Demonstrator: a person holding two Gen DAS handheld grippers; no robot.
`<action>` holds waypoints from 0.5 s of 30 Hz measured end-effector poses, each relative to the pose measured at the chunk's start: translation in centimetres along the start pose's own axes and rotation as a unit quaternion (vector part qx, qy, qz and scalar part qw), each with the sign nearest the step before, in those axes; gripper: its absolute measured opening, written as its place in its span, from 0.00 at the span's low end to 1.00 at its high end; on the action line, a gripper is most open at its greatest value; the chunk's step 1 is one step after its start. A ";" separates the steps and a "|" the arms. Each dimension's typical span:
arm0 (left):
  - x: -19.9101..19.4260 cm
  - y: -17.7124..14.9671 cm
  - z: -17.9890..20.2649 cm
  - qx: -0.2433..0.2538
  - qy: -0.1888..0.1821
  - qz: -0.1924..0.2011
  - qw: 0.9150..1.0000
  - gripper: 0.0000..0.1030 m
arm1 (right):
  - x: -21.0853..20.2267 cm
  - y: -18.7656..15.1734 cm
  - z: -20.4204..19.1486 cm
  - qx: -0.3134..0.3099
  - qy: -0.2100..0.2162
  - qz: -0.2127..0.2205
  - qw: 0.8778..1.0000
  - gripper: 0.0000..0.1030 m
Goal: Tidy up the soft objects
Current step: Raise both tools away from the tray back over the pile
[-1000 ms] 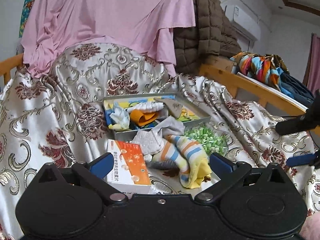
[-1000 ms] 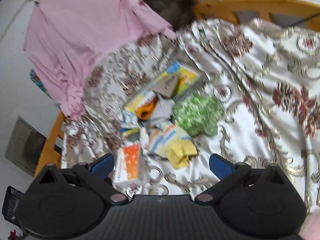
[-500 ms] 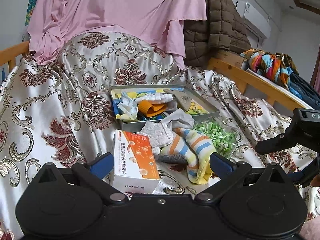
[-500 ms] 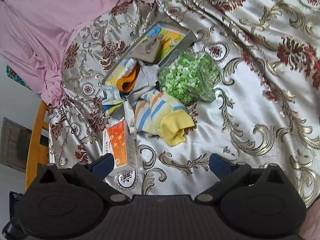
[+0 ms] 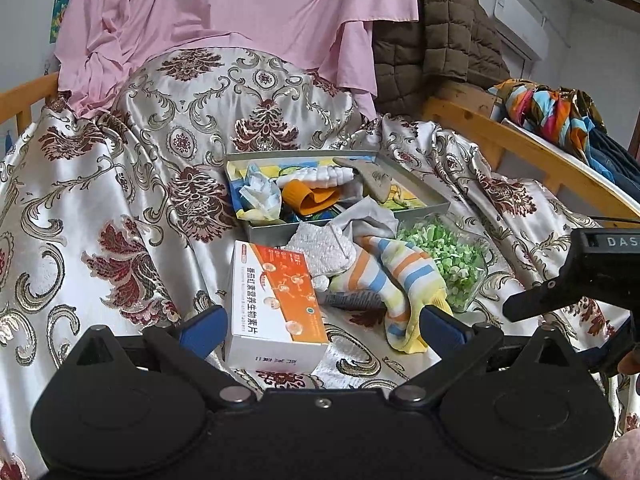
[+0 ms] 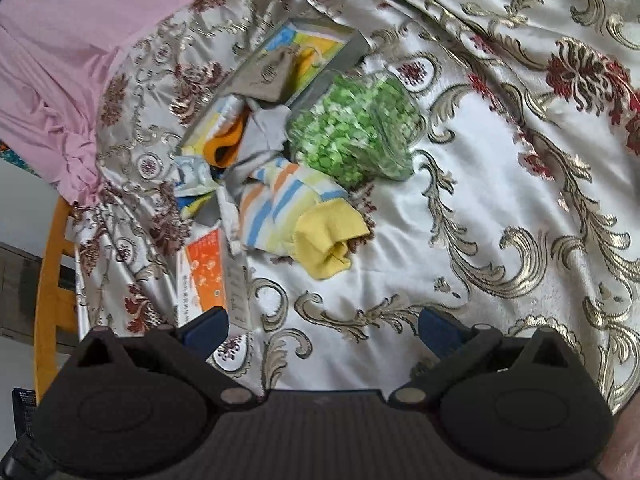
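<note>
A floral satin bedspread (image 5: 120, 200) carries a grey tray (image 5: 416, 194) of small soft items; against its front edge lie a bag of green pieces (image 6: 352, 128), an orange-and-white box (image 5: 276, 300) and a striped sock (image 6: 296, 216). Left gripper (image 5: 320, 322) and right gripper (image 6: 323, 326) both gape wide, holding nothing
</note>
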State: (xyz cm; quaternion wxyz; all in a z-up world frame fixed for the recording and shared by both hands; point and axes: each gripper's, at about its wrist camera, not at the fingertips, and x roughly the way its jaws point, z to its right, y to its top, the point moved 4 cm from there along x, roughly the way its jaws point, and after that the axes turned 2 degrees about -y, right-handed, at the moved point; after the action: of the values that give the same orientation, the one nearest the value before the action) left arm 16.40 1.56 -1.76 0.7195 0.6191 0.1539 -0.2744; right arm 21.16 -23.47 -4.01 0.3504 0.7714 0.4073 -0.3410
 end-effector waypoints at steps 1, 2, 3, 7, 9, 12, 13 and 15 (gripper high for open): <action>0.0 0.0 0.0 0.000 0.001 0.000 1.000 0.99 | 0.2 0.0 0.1 0.002 -0.001 -0.004 1.000 1.00; 0.1 0.0 0.0 0.001 0.002 0.000 1.000 0.99 | 0.3 0.0 0.2 0.003 -0.001 -0.006 1.000 1.00; 0.1 -0.1 0.0 0.002 0.003 0.000 1.000 0.99 | 0.4 0.0 0.2 0.002 -0.002 -0.005 1.000 1.00; 0.4 -0.1 -0.2 0.005 0.008 -0.003 1.000 0.99 | 0.9 0.1 0.1 -0.012 -0.020 0.003 1.000 1.00; 0.7 -0.1 -0.2 0.011 0.016 -0.003 1.000 0.99 | 1.1 0.2 -0.2 -0.025 -0.036 0.011 0.999 1.00; 1.1 -0.2 -0.2 0.020 0.025 -0.005 0.999 0.99 | 1.6 0.4 -0.6 -0.046 -0.056 0.024 0.997 1.00; 1.2 -0.2 -0.2 0.022 0.027 -0.006 0.999 0.99 | 1.7 0.4 -0.7 -0.052 -0.061 0.027 0.996 1.00; 1.3 -0.3 -0.3 0.023 0.030 -0.007 0.999 0.99 | 1.9 0.6 -1.0 -0.065 -0.071 0.033 0.995 1.00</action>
State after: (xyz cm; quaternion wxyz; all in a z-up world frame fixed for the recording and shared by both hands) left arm 17.30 1.57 -2.79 0.6981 0.6425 0.1730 -0.2644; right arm 22.72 -22.15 -4.93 0.4390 0.7339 0.3765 -0.3562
